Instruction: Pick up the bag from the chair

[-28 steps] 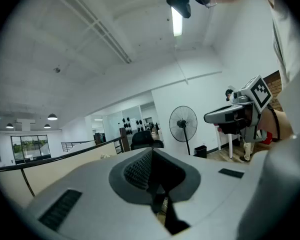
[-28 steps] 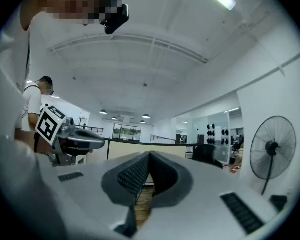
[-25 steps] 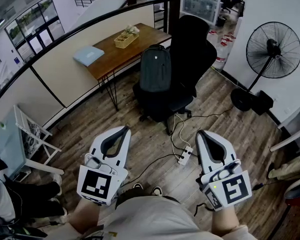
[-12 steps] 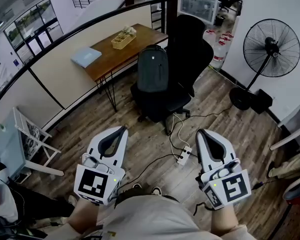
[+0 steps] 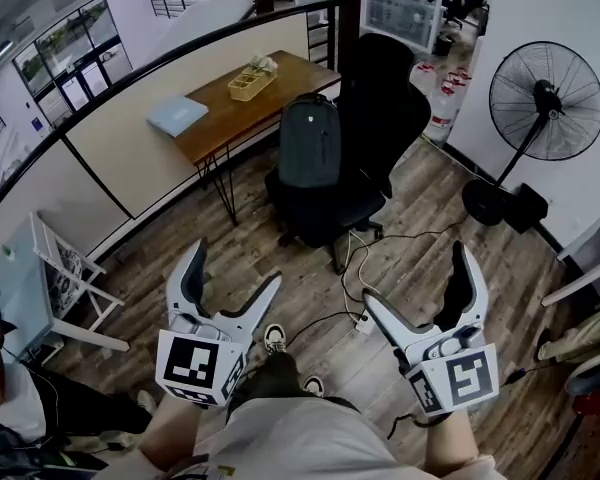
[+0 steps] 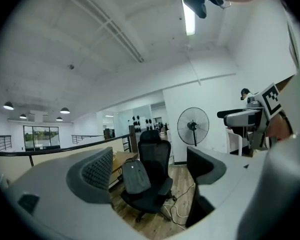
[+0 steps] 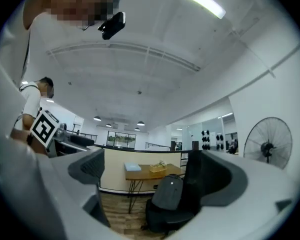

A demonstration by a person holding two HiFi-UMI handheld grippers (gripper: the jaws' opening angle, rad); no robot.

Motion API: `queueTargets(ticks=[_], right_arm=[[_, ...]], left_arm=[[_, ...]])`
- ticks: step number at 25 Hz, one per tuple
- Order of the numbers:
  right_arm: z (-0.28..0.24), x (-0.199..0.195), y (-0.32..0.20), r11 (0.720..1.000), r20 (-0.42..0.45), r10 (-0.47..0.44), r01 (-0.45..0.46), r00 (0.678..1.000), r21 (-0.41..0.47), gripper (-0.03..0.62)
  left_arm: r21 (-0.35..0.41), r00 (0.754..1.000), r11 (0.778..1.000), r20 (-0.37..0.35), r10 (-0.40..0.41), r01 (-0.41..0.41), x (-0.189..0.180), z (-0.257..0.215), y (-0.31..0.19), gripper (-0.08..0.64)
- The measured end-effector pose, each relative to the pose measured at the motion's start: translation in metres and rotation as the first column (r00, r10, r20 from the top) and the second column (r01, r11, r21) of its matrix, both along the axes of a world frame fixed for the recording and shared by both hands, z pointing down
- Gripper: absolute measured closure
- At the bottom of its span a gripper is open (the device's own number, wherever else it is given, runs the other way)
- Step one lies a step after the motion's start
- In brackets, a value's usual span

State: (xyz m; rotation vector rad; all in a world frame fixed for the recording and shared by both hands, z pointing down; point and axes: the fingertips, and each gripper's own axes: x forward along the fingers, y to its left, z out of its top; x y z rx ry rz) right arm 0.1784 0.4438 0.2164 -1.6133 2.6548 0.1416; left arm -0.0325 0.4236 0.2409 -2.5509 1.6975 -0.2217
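Note:
A dark grey backpack (image 5: 310, 144) stands upright on the seat of a black office chair (image 5: 372, 118), leaning on its backrest. The same bag appears in the left gripper view (image 6: 134, 176) and in the right gripper view (image 7: 168, 194), seen between the jaws from a distance. My left gripper (image 5: 230, 276) is held low at the left, open and empty. My right gripper (image 5: 420, 280) is held low at the right, open and empty too. Both are well short of the chair, with floor between.
A wooden desk (image 5: 235, 98) with a basket (image 5: 251, 77) and a blue folder stands behind the chair by a railing. A pedestal fan (image 5: 540, 103) stands at the right. A power strip (image 5: 366, 317) and cables lie on the wooden floor before the chair. A white rack (image 5: 65, 273) stands left.
Both grippers have gone from shut to open, their jaws now spread wide. A foot has stepped forward between them.

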Motion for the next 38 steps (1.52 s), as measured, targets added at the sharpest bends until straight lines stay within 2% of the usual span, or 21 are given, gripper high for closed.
queueTargets(ticks=[4,13,19,31,38], right_arm=[[0.006,-0.007,-0.005,1.000,0.011,0.007,-0.007,1.000,-0.015,-0.006],[0.011,-0.013,-0.037,0.999,-0.071,0.030,-0.032,0.997,-0.028,-0.005],[0.022,-0.025,-0.067,0.998,-0.073,0.029,-0.033,0.997,-0.056,-0.005],[0.030,-0.066,-0.195,0.995,-0.082,0.029,-0.036,0.996,-0.093,-0.005],[0.035,-0.104,-0.286,0.990,-0.079,0.060,-0.069,0.995,-0.123,-0.005]], left_arm=[[-0.013,1.000,1.000,0.002,-0.001,0.001,-0.006,0.006,-0.001,0.118],[-0.024,1.000,1.000,-0.005,0.014,-0.014,-0.017,0.011,-0.024,0.120],[-0.031,1.000,0.999,-0.013,0.019,-0.019,-0.029,0.018,-0.054,0.120],[-0.042,1.000,0.999,-0.016,0.020,-0.021,-0.074,0.021,-0.193,0.120],[-0.050,0.999,0.998,-0.009,0.031,-0.031,-0.122,0.019,-0.290,0.120]])
